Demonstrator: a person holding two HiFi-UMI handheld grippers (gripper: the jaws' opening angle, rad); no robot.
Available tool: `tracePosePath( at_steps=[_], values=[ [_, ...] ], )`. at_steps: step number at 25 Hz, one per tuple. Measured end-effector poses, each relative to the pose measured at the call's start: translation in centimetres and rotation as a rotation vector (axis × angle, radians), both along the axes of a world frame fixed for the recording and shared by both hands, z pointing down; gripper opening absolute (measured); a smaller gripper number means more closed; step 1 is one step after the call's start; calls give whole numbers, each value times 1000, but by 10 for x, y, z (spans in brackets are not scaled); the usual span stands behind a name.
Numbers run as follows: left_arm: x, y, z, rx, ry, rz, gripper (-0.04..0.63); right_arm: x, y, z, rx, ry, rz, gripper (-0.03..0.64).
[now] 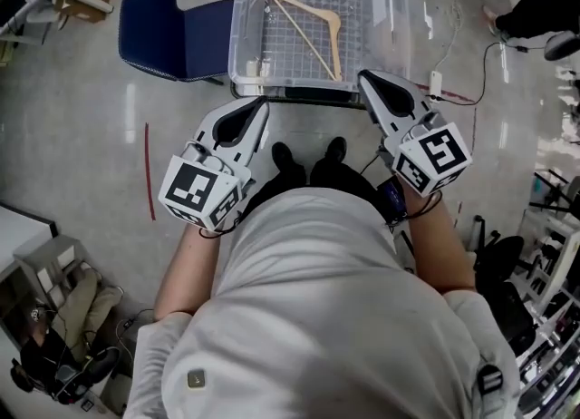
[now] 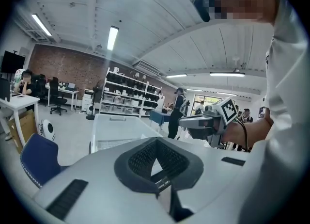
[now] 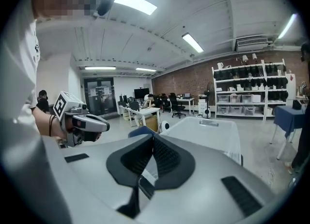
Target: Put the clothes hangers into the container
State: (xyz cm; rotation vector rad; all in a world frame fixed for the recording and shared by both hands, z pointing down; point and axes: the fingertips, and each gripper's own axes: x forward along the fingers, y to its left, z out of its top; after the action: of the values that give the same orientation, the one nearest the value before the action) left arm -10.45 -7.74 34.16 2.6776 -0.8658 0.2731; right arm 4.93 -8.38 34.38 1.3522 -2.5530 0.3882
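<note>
A clear plastic container stands on the floor ahead of me, with one wooden clothes hanger lying on its gridded bottom. My left gripper is held near my body, just short of the container's near edge, jaws shut with nothing in them. My right gripper is beside the near right corner, also shut and empty. In the left gripper view the shut left gripper points level over the container. The right gripper view shows the right gripper shut, with the container beyond it.
A blue chair stands left of the container. A red tape line runs along the floor at left. Cables and a white plug block lie to the right. My shoes are just below the container's near edge.
</note>
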Motion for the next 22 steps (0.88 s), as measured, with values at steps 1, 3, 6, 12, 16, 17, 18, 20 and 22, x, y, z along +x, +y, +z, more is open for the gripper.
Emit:
tracePosePath(
  at_steps=[1,3,6,12,16,17,18,20,22],
  values=[
    [2,2,0,1,-3,3,17,2,2,-1,3,1,-1,20],
    [7,7,2,0,-10,6,17,7,5,-1,8,-3,-7,20],
    [14,12,3,-2,-19,2,17,11,10,-2,15,-15,-17,20],
    [50,28,-3,3,-30,-4,17,34,26,-8,42,-30,-62,20],
    [83,50,-7,13,-41,-14,17,64,52,-8,56,-3,-88,20],
    [91,55,-8,17,-43,-18,17,73,58,-7,51,-6,-89,20],
    [99,60,-10,22,-46,-22,17,82,64,-7,47,-9,-91,20],
    [113,68,-12,30,-49,-32,17,96,75,-8,49,-16,-97,20],
    [126,80,-14,35,-49,-44,17,109,87,-8,56,-24,-109,20]
  ],
)
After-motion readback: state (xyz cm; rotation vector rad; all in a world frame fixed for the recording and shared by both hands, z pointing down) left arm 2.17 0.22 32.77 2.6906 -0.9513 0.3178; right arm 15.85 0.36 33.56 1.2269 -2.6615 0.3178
